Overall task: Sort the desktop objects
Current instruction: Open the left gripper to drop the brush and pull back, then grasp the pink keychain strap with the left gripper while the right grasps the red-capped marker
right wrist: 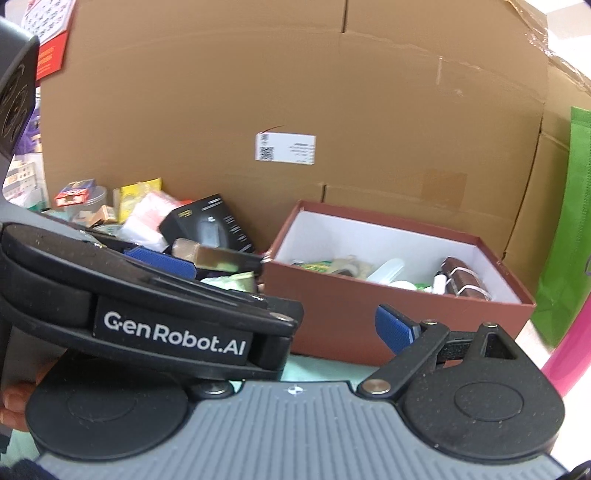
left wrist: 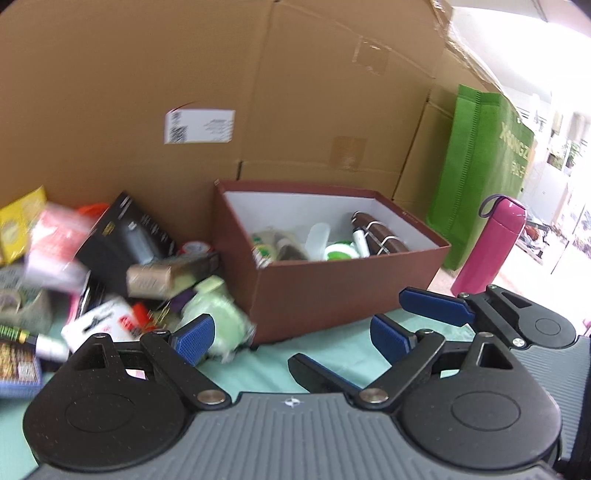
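A brown box [left wrist: 332,291] with a white inside stands on the green mat and holds several small items; it also shows in the right wrist view [right wrist: 343,314]. A pile of loose objects [left wrist: 122,266] lies left of it, with a black carton [left wrist: 122,236] and a pale green soft item [left wrist: 218,314]. My left gripper [left wrist: 291,332] is open and empty, low over the mat in front of the box. My right gripper [right wrist: 295,325] is open and empty; its left finger is hidden behind the left gripper's body [right wrist: 147,306]. It also shows in the left wrist view [left wrist: 480,317].
Large cardboard boxes [left wrist: 258,92] form a wall behind. A pink bottle [left wrist: 491,247] and a green bag [left wrist: 480,166] stand right of the brown box. A red calendar [right wrist: 48,33] is at the far left. The mat [left wrist: 273,369] lies underneath.
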